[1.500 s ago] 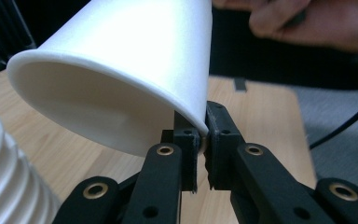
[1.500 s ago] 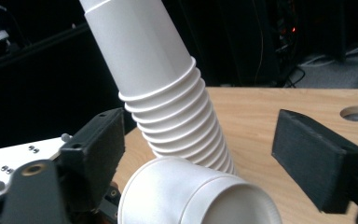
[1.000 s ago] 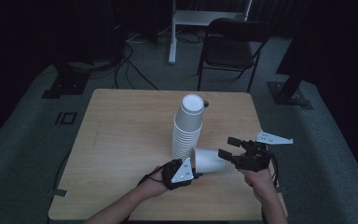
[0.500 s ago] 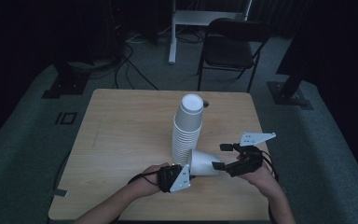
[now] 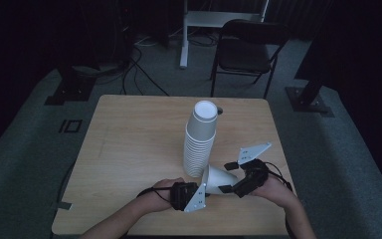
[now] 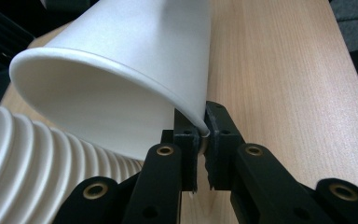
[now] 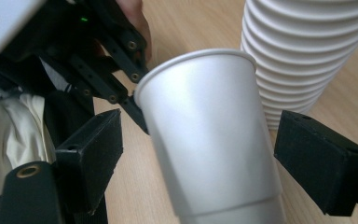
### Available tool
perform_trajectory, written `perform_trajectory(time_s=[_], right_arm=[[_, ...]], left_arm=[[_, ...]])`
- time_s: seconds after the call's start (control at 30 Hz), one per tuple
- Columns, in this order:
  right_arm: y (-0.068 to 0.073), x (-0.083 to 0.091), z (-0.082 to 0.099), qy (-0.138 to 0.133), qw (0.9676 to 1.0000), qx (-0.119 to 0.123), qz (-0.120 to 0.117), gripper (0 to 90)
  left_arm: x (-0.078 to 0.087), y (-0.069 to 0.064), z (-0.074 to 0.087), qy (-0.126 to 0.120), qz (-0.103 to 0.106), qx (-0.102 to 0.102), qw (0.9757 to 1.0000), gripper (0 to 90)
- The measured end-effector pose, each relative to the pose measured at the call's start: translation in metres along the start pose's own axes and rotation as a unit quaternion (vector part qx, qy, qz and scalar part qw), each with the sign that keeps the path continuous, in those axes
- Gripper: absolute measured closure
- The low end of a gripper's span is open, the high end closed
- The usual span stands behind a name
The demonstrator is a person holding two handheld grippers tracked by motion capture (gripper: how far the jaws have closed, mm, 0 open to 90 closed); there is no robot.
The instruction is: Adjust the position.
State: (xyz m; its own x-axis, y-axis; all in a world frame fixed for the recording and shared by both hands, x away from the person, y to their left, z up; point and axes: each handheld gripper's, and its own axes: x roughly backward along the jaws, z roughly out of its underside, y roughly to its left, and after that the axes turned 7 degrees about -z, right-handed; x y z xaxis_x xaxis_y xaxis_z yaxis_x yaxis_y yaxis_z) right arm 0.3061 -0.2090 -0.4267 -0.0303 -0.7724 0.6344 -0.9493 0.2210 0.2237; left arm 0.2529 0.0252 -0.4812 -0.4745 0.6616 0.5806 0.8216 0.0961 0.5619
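Observation:
A single white paper cup [image 5: 219, 178] lies on its side just above the table's front edge. My left gripper [image 5: 202, 188] is shut on its rim; the left gripper view shows the pads pinching the cup's [image 6: 121, 70] lip inside my left gripper [image 6: 204, 140]. My right gripper [image 5: 227, 177] is open, with one jaw on each side of the cup's body. In the right gripper view the cup [image 7: 209, 135] sits between the pads [image 7: 93, 154] with a gap on both sides. A tall stack of upturned white cups [image 5: 199, 142] stands right behind.
The wooden table [image 5: 129, 139] is bare to the left of the stack. A dark folding chair [image 5: 246, 45] and stand legs are on the floor beyond the far edge. The stack [image 7: 307, 46] is close beside my right gripper's far jaw.
My right gripper has moved left and a little down, so its jaws now straddle the cup. The left gripper has kept hold of the rim and hardly moved.

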Motion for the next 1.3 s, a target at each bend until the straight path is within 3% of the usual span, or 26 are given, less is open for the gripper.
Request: perform_trajectory(time_s=[0.13, 0.27, 0.4, 0.67, 0.87, 1.03, 1.17, 1.3], right_arm=[[-0.007, -0.006, -0.004, 0.015, 0.9993, -0.021, -0.029, 13.0], [-0.011, -0.013, -0.006, 0.038, 0.9978, -0.016, -0.051, 11.6], [-0.015, -0.018, -0.007, 0.044, 0.9960, -0.035, -0.070, 10.9], [-0.016, -0.029, -0.003, 0.078, 0.9937, -0.032, -0.074, 10.6], [-0.013, -0.030, 0.001, 0.102, 0.9922, 0.007, -0.073, 10.6], [-0.010, -0.038, 0.004, 0.126, 0.9898, 0.028, -0.060, 10.8], [-0.012, -0.042, 0.005, 0.122, 0.9910, 0.023, -0.051, 10.9], [-0.014, -0.044, 0.008, 0.112, 0.9918, 0.012, -0.061, 10.6]], left_arm=[[-0.001, -0.004, -0.002, -0.004, 0.005, -0.006, 1.0000, 84.2], [0.001, -0.004, -0.004, -0.009, 0.009, -0.009, 0.9999, 84.2], [0.001, -0.004, -0.005, -0.013, 0.015, -0.013, 0.9997, 84.2], [-0.003, -0.010, -0.003, -0.005, 0.030, -0.022, 0.9993, 84.8], [-0.001, -0.009, -0.004, -0.014, 0.045, -0.020, 0.9987, 85.0], [0.001, -0.006, -0.006, -0.019, 0.043, -0.019, 0.9987, 85.4], [-0.001, -0.005, -0.004, -0.016, 0.044, -0.018, 0.9987, 85.4], [-0.001, -0.005, -0.001, -0.023, 0.052, -0.009, 0.9983, 85.3]])
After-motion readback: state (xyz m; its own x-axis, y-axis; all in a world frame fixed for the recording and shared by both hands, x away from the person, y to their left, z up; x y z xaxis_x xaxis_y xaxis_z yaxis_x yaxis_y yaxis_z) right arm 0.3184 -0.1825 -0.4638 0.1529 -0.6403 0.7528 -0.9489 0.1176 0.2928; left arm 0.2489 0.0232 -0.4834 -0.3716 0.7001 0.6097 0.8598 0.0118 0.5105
